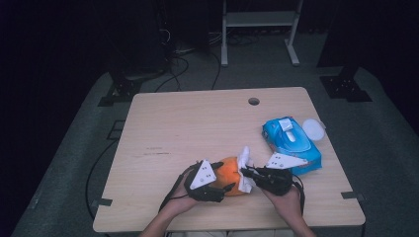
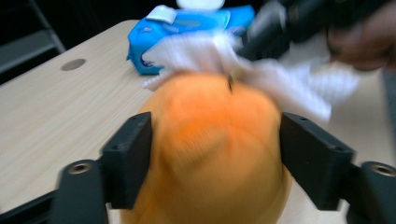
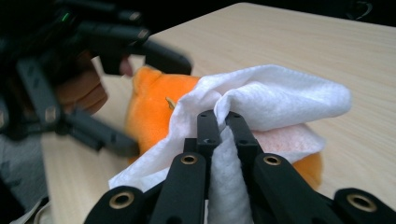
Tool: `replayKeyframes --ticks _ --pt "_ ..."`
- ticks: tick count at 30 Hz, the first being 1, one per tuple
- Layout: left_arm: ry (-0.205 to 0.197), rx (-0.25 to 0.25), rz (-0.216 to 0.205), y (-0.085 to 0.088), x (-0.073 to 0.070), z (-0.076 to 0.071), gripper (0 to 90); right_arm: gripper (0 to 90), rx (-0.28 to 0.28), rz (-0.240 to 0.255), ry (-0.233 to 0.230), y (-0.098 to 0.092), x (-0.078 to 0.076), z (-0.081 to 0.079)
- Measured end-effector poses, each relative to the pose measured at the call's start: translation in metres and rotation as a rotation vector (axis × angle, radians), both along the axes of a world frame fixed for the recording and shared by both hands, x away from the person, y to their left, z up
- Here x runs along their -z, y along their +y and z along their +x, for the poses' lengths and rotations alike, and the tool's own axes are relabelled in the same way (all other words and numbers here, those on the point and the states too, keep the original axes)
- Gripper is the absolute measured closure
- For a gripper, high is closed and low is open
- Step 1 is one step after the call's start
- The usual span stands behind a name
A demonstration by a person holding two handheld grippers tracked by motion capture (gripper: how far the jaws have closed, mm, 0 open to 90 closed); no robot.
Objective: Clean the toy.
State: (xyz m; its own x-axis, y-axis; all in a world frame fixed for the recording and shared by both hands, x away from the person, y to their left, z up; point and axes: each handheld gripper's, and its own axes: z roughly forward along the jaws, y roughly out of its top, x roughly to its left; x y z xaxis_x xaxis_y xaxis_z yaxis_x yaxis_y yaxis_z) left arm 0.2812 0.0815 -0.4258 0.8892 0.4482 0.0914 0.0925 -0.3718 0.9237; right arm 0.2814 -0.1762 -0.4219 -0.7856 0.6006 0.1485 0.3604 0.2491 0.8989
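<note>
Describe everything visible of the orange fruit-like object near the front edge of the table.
The orange object is rounded, smooth and matte, with a small dark stem mark on top; whether it is real fruit or a toy cannot be told. It sits on the wooden table near its front edge. The left gripper brackets it, one black jaw at each flank. A white wipe is draped over its top and far side, pinched in the shut right gripper, which presses the wipe against it.
</note>
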Motion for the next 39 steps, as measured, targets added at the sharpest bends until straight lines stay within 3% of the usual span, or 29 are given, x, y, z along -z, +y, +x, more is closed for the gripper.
replayKeyframes --ticks 2,4,6,9,11,13,16,18,21,23,26,28,33,37,39 --pt "0.021 -0.011 -0.044 0.005 -0.004 0.002 25.9 85.1 -0.031 -0.009 0.004 0.005 0.0 -0.004" --pt "0.029 -0.018 -0.021 0.007 -0.003 0.003 29.1 85.1 -0.063 -0.018 0.002 0.008 -0.002 -0.009" --pt "0.057 -0.014 -0.017 0.006 0.002 0.003 32.6 85.1 -0.053 -0.023 -0.026 0.008 -0.006 -0.013" --pt "0.06 0.038 0.01 0.0 0.005 -0.001 34.0 85.1 -0.01 0.007 -0.049 0.001 -0.012 -0.009" --pt "0.061 0.086 0.032 -0.004 0.005 -0.005 34.3 85.0 0.012 0.024 -0.041 -0.003 -0.012 -0.004" --pt "0.063 0.108 0.027 -0.005 0.003 -0.006 33.1 85.0 0.019 0.011 -0.011 -0.005 -0.007 0.002" --pt "0.07 0.066 -0.02 -0.001 -0.002 -0.001 26.1 85.0 -0.002 -0.007 0.035 -0.004 0.002 0.003" --pt "0.094 0.027 -0.028 0.003 -0.001 0.004 22.7 85.0 -0.04 -0.017 0.041 -0.002 0.001 -0.001" --pt "0.133 0.038 -0.005 0.003 0.005 0.004 22.8 85.0 -0.083 -0.049 0.018 0.004 -0.003 -0.01" --pt "0.145 0.064 0.013 -0.001 0.008 0.001 25.2 85.0 -0.089 -0.029 0.001 0.004 -0.007 -0.011" --pt "0.111 0.133 0.06 -0.01 0.009 -0.009 26.7 84.9 -0.073 -0.021 -0.027 0.006 -0.011 -0.01" --pt "0.096 0.143 0.08 -0.012 0.007 -0.011 26.6 84.9 -0.061 -0.044 -0.013 0.006 -0.006 -0.007" --pt "0.111 0.123 0.042 -0.006 0.002 -0.005 26.4 84.9 0.009 -0.056 0.035 -0.013 0.002 0.001" --pt "0.152 0.07 -0.02 -0.003 -0.001 0.003 20.3 84.9 -0.011 -0.055 0.042 -0.016 0.002 -0.004" --pt "0.17 0.071 -0.008 -0.003 0.001 0.005 20.3 84.9 -0.04 -0.06 0.027 -0.011 -0.001 -0.009"
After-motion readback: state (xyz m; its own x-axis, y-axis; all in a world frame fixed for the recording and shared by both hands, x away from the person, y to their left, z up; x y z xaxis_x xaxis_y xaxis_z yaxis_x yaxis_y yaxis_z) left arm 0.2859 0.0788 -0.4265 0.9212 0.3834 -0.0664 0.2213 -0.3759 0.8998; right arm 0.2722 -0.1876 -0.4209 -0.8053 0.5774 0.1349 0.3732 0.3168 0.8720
